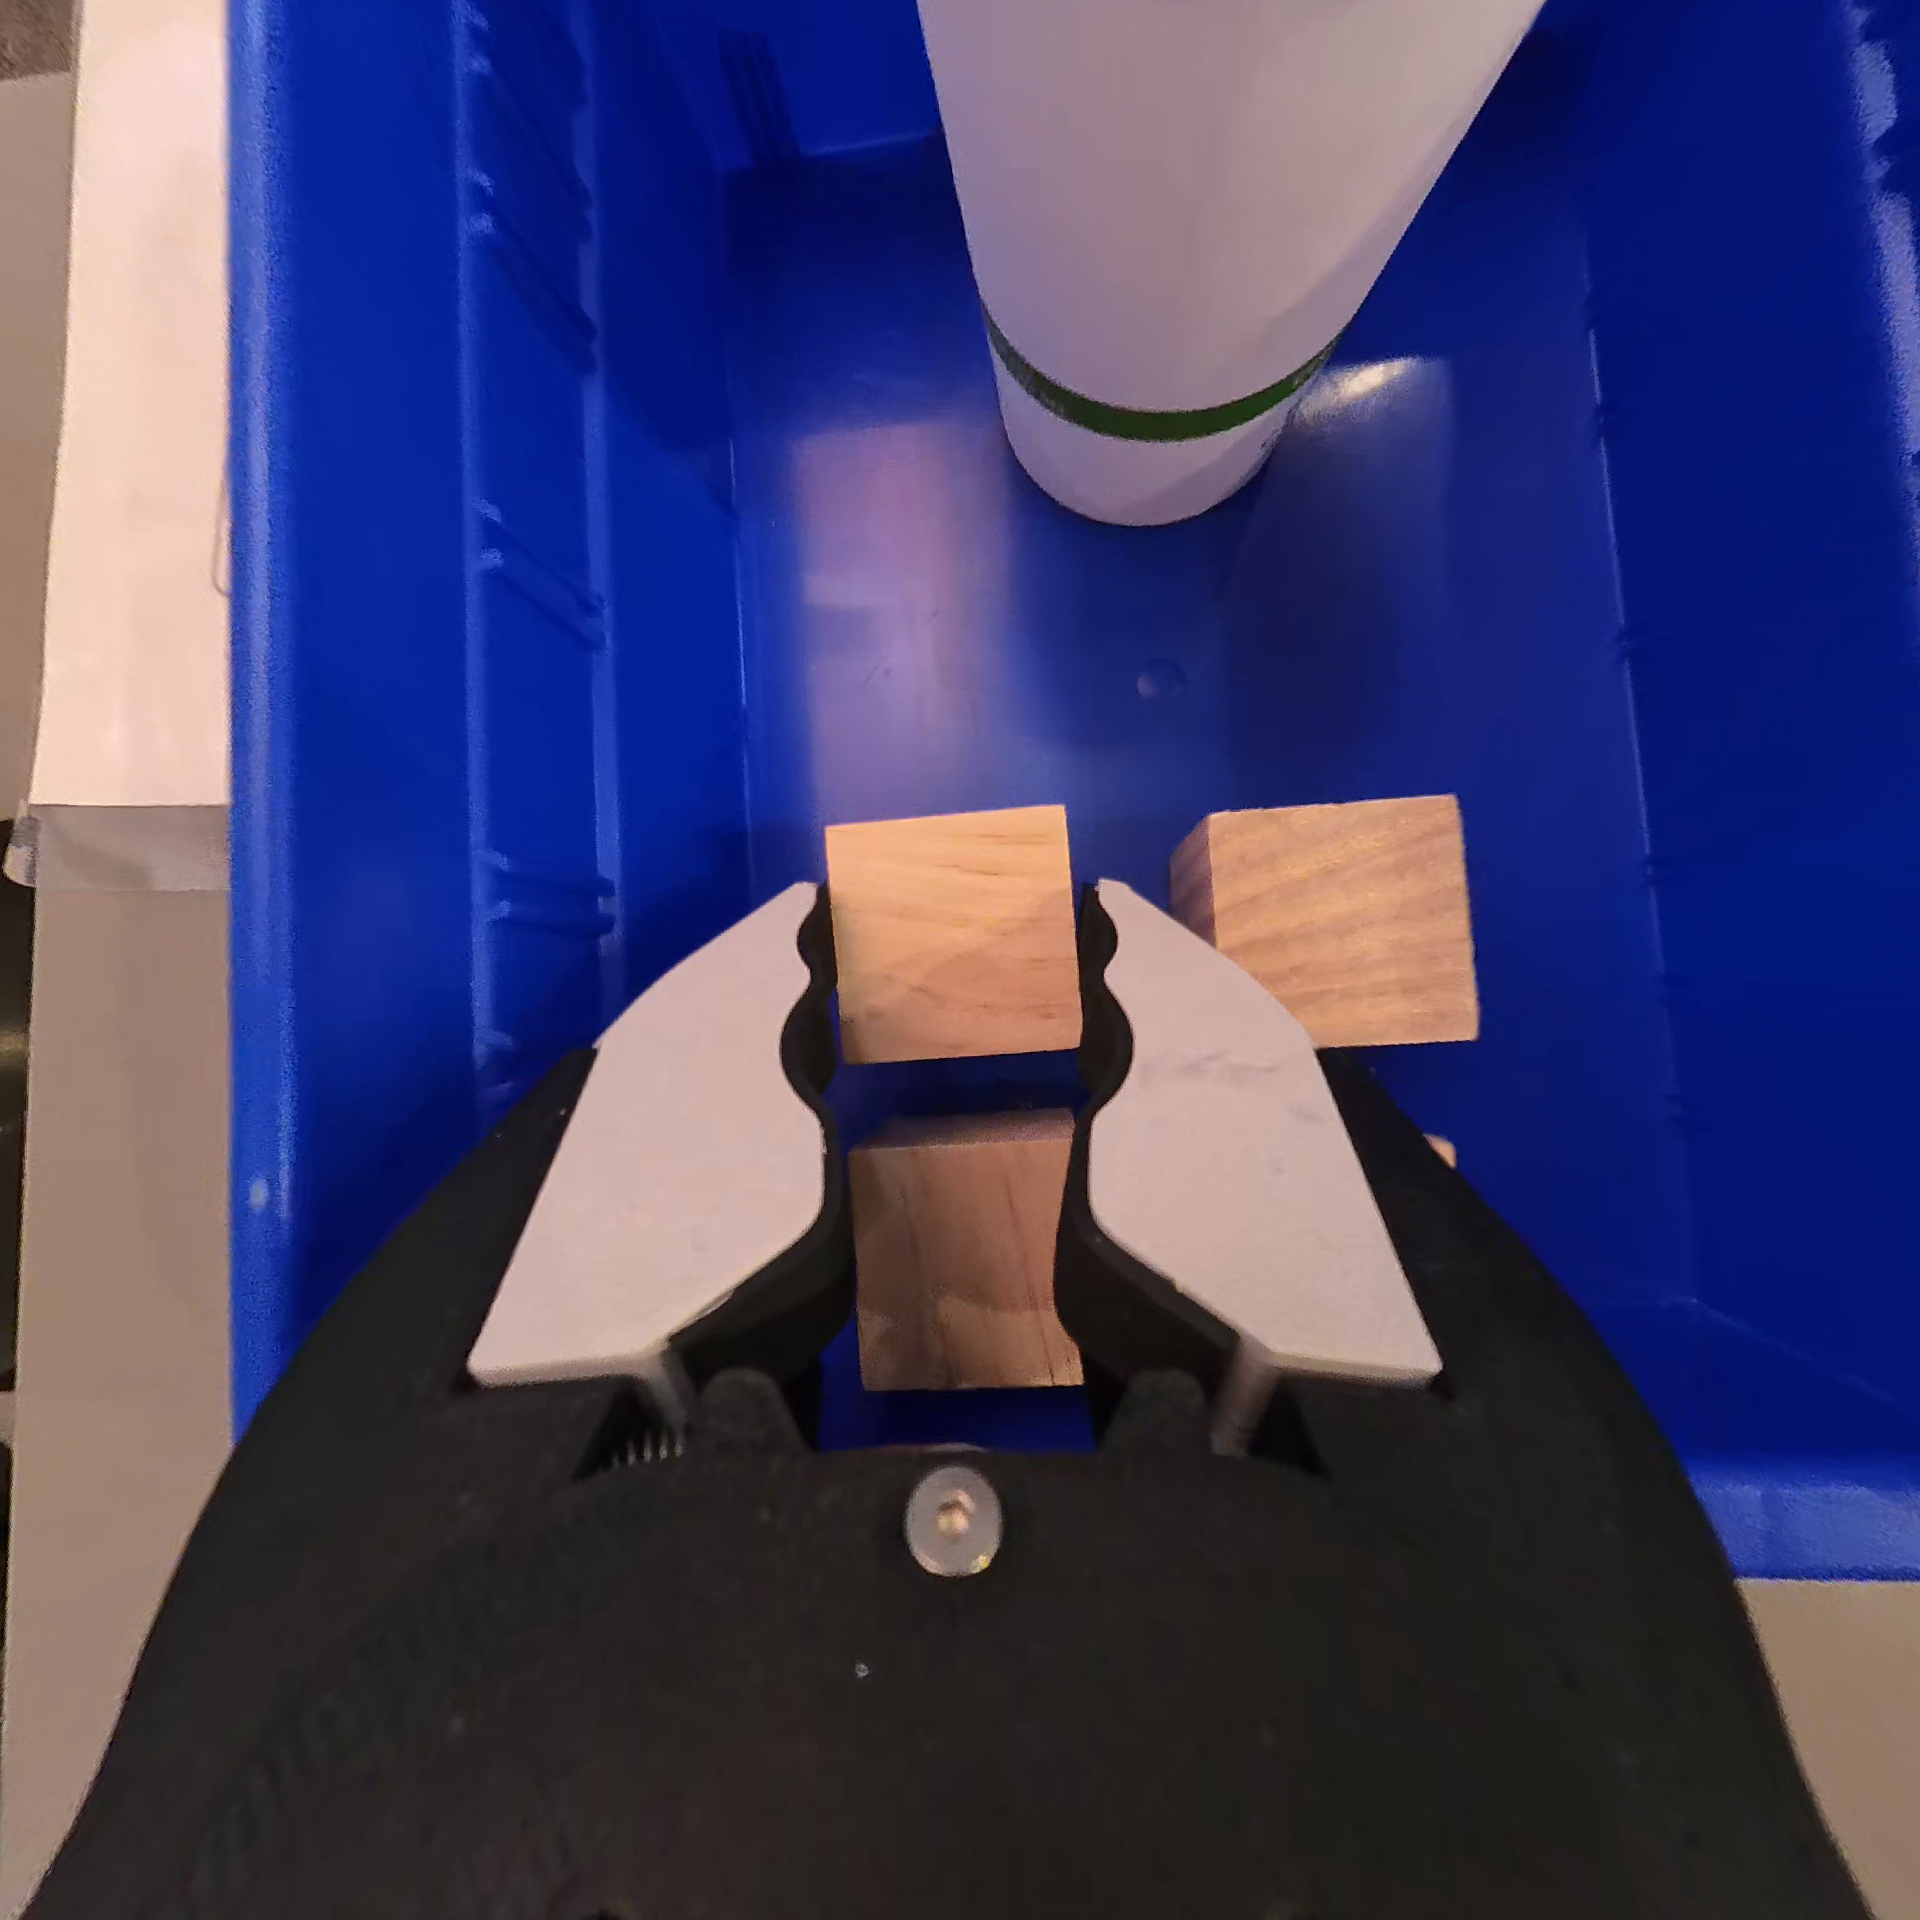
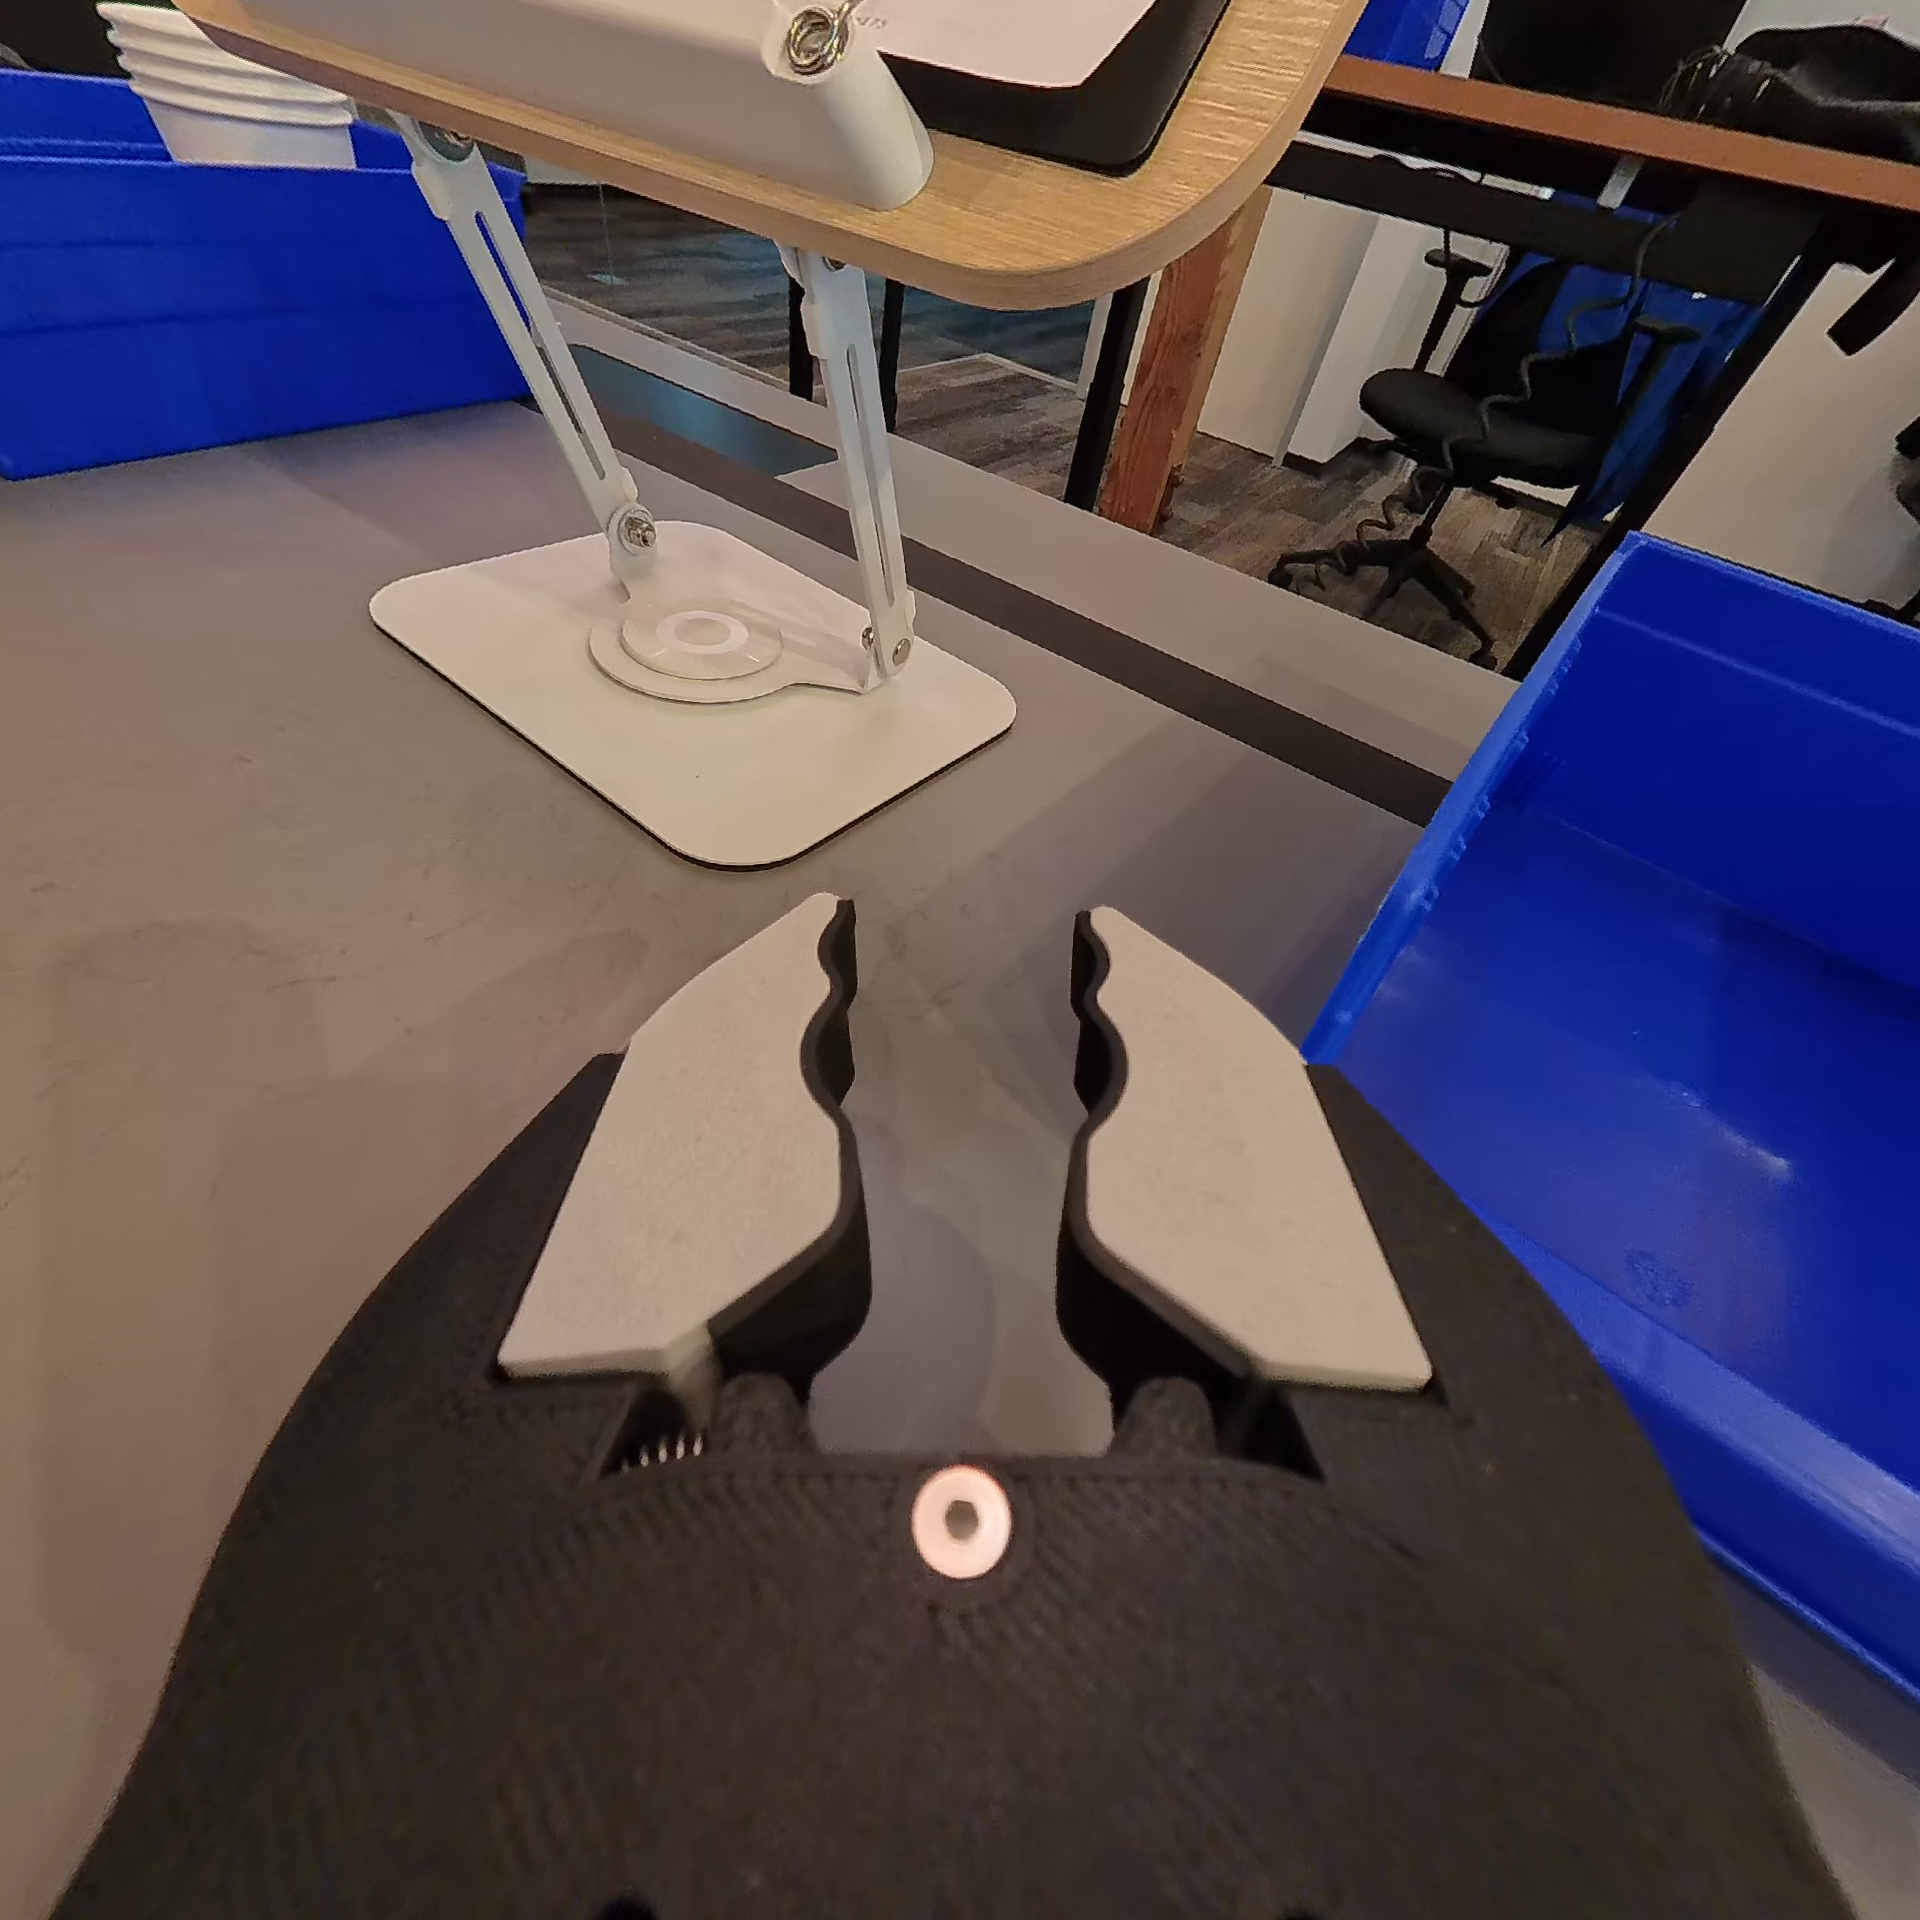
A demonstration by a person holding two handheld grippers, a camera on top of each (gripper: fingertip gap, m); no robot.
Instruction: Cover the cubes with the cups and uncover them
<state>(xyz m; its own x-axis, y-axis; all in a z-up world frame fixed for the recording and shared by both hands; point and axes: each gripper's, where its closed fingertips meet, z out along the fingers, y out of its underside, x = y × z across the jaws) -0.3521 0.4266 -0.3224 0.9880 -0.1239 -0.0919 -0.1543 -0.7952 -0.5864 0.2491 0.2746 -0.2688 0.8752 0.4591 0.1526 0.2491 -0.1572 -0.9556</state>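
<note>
Left wrist view: three wooden cubes point(image 1: 1340, 920) lie bare in the blue bin point(image 1: 416, 727), nearer than its white cup stack point(image 1: 1164, 260). No cube is covered. Left gripper point(image 1: 954, 904) straddles one cube, grip uncertain; right gripper point(image 2: 961, 920) gapes empty.

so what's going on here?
The left gripper is down in a blue bin, its fingers either side of a wooden cube; whether they grip it is unclear. More cubes lie beside it, none covered. A white cup stands farther back. The right gripper is open and empty above the grey table.
</note>
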